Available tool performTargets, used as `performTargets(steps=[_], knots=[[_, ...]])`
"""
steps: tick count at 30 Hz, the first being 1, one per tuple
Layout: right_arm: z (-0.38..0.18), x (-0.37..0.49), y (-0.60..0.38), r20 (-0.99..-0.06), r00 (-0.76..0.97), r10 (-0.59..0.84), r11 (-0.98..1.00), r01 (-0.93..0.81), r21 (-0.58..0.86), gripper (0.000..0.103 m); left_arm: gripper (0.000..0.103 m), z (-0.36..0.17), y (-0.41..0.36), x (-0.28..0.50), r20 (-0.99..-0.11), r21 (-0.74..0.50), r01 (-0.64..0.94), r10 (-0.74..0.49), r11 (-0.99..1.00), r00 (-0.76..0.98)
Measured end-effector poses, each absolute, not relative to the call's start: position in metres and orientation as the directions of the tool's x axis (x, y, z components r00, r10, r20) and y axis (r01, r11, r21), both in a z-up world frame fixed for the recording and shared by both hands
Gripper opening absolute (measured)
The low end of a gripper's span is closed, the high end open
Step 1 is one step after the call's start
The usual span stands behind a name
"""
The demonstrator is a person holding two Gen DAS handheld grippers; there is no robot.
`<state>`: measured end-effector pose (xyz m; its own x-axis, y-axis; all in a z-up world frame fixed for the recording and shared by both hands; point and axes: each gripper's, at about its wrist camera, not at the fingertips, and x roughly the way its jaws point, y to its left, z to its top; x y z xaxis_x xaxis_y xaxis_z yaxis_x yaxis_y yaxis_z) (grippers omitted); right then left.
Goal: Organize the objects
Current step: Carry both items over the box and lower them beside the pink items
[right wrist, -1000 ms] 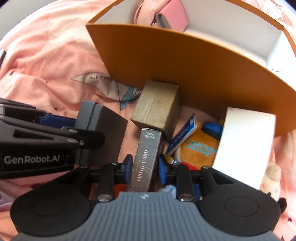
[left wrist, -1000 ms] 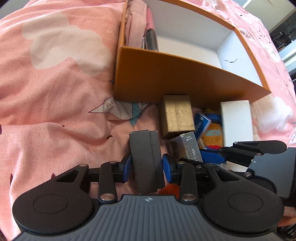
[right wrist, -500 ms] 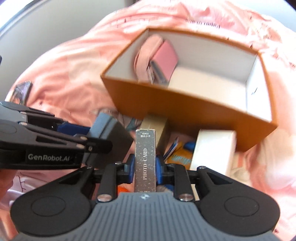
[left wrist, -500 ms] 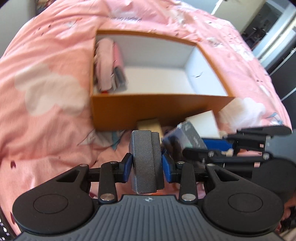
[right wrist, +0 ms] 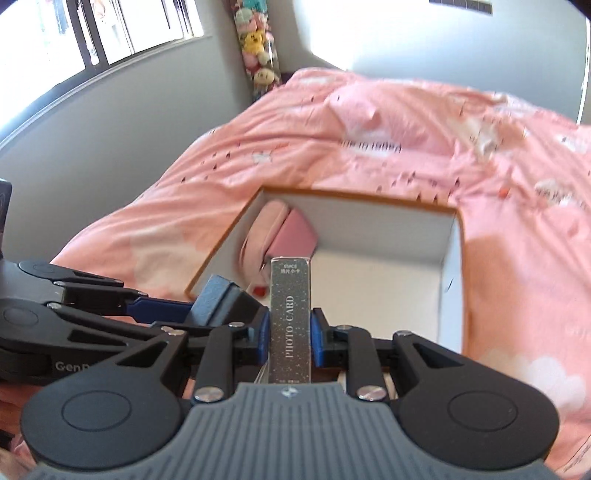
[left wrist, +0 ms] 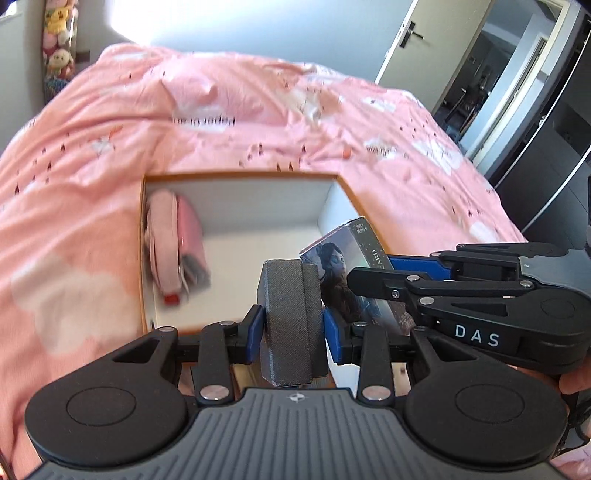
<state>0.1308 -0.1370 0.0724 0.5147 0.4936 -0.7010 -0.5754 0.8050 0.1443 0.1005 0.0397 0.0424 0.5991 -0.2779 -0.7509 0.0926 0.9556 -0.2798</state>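
1. Clamping the grey textured rectangular case point(left wrist: 290, 321) upright, your left gripper point(left wrist: 291, 332) is hovering near the orange white-lined cardboard box point(left wrist: 258, 221).
2. Your right gripper point(right wrist: 290, 338) is pinching the silver "PHOTO CARD" box point(right wrist: 290, 317), aiming both inside for stowing.

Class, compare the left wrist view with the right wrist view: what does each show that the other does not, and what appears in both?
Only the left wrist view shows the open door and the portrait on the photo card box's face.

Only the right wrist view shows the window and the words PHOTO CARD on that box's spine.

Both show the orange box on the pink bedspread with a pink pouch inside, the plush toys in the corner, the left tool shut on a grey box, and the right tool shut on the photo card box.
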Motion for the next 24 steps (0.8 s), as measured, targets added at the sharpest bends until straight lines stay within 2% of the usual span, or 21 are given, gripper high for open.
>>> performTargets(steps=[7, 12, 20, 24], knots=[[0.078, 0.175, -0.139, -0.681, 0.559, 0.473, 0.830, -0.542, 0.131, 0.024, 0.040, 0.045, 0.042, 0.138, -0.717, -0.263, 0.092, -0.259, 0.960, 0.647], [0.062, 0.214, -0.134, -0.708, 0.529, 0.468, 0.839, -0.516, 0.170, 0.024, 0.040, 0.032, 0.052, 0.174, -0.727, -0.289, 0.105, -0.290, 0.952, 0.622], [0.024, 0.276, -0.127, -0.755, 0.437, 0.488, 0.852, -0.426, 0.304, 0.024, 0.040, -0.004, 0.074, 0.239, -0.792, -0.315, 0.101, -0.319, 0.944, 0.520], [0.006, 0.298, -0.119, -0.770, 0.401, 0.496, 0.852, -0.395, 0.343, 0.024, 0.040, -0.023, 0.079, 0.262, -0.835, -0.280, 0.079, -0.283, 0.957, 0.472]])
